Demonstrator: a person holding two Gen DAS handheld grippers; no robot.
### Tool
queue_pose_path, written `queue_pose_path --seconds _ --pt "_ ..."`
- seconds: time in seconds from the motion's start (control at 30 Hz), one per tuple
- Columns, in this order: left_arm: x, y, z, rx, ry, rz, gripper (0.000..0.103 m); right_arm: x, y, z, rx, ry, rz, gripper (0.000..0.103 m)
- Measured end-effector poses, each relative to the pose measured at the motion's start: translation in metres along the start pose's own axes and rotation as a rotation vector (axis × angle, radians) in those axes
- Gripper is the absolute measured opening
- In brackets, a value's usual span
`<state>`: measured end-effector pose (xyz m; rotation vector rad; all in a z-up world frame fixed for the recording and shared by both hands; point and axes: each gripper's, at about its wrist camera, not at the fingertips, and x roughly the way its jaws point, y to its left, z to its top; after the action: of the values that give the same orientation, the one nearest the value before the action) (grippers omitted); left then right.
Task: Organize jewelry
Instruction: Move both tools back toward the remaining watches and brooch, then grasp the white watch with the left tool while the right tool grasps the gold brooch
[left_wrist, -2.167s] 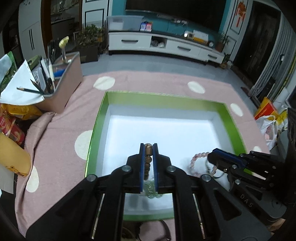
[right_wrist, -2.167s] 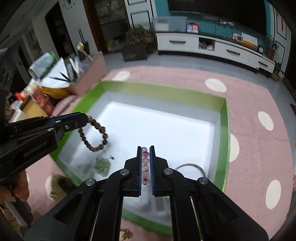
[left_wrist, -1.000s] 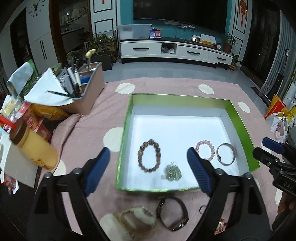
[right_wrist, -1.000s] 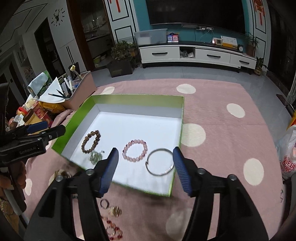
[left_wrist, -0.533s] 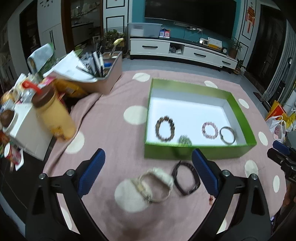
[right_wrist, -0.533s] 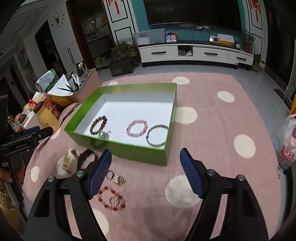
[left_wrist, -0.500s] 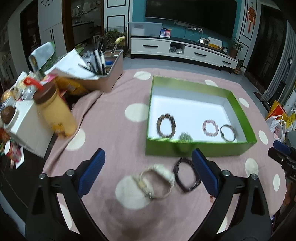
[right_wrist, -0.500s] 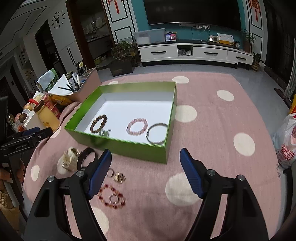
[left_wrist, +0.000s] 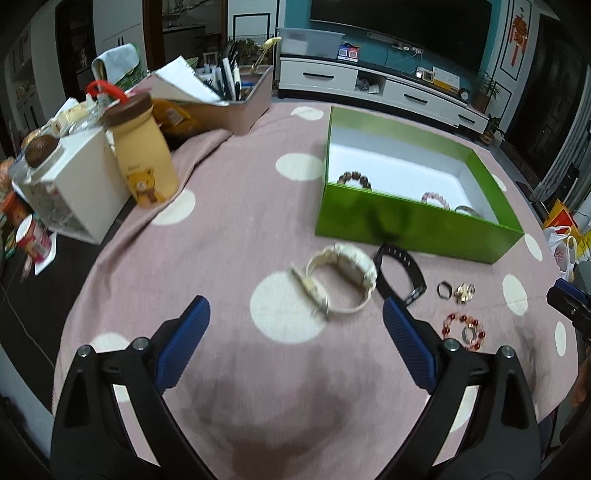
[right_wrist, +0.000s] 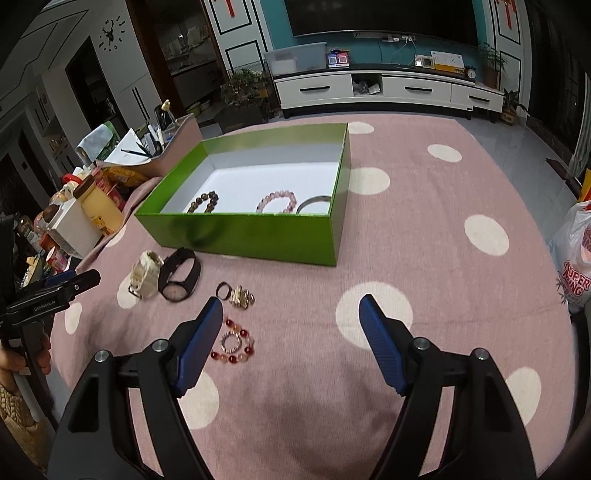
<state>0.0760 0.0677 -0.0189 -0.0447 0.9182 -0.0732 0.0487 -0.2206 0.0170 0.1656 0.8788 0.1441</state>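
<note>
Both grippers are held over the pink dotted cloth with jaws apart and nothing between them: the left gripper and the right gripper. In the green box, upper centre, 3 bracelets lie. Below it, a white watch, black watch and red bead bracelet are seen.

Box, watches on tablecloth
</note>
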Motion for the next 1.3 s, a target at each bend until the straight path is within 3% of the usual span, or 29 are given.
queue_pose_path --seconds 0.33,0.6,0.8,1.07,1.3 --pt "0.011 -0.001 -0.030 -0.007 0.046 -0.026 0.096 0.012 0.010 -0.025 -0.016 0.047 0.025 0.076" --pt "0.009 -0.022 -0.030 0.082 0.004 -0.087 0.093 0.028 0.026 -0.029 -0.079 0.056 0.031 0.076" --pt "0.018 -0.032 -0.025 0.126 0.000 -0.129 0.081 0.040 0.032 -0.026 -0.110 0.060 0.046 0.072" --pt "0.040 -0.039 -0.006 0.174 0.017 -0.206 0.057 0.060 0.039 -0.017 -0.147 0.070 0.059 0.065" --pt "0.061 -0.050 -0.002 0.275 0.080 -0.216 0.043 0.079 0.045 -0.012 -0.171 0.094 0.059 0.059"
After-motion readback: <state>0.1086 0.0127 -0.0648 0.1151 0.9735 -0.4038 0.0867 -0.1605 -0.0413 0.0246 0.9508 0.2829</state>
